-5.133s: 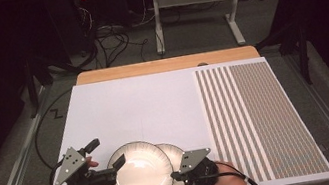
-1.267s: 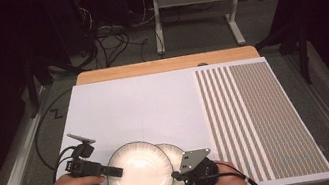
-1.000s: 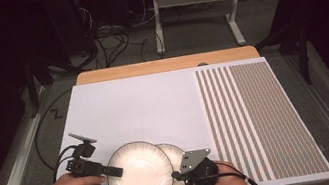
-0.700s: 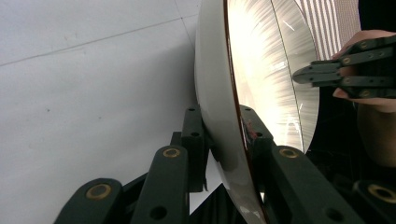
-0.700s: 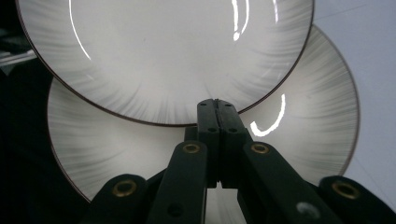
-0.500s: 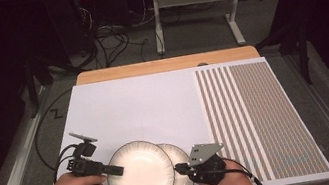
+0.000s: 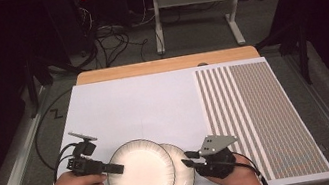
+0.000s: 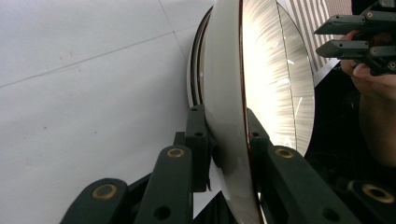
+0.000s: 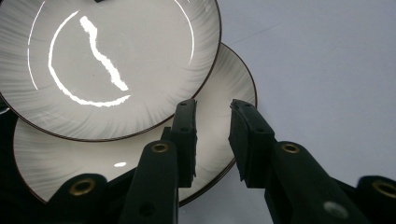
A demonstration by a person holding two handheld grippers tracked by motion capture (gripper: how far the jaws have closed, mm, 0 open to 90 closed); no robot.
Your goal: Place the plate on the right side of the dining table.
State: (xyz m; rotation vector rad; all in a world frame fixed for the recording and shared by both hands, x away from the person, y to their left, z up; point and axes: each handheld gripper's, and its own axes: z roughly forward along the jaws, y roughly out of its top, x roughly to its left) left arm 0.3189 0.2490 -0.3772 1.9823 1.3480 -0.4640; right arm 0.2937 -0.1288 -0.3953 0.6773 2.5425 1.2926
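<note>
Two white plates with dark rims overlap at the table's front edge. The upper plate (image 7: 140, 173) (image 9: 107, 60) (image 8: 271, 93) lies partly over the lower plate (image 7: 183, 180) (image 9: 70, 163) (image 8: 198, 70). My left gripper (image 7: 117, 169) (image 8: 229, 154) is shut on the upper plate's left rim, which sits tilted between the jaws. My right gripper (image 7: 187, 161) (image 9: 212, 109) is open, its jaws hovering over the lower plate's right rim with nothing between them. The left gripper view also shows my right gripper (image 8: 355, 37) beyond the plates.
The plates rest on a white mat (image 7: 144, 106). A striped mat (image 7: 256, 107) covers the table's right side. A wooden strip (image 7: 163, 65) runs along the far edge. The plates reach slightly past the front edge.
My right gripper has drawn back a little to the right and up from the lower plate and now stands open. The left gripper keeps its hold on the upper plate.
</note>
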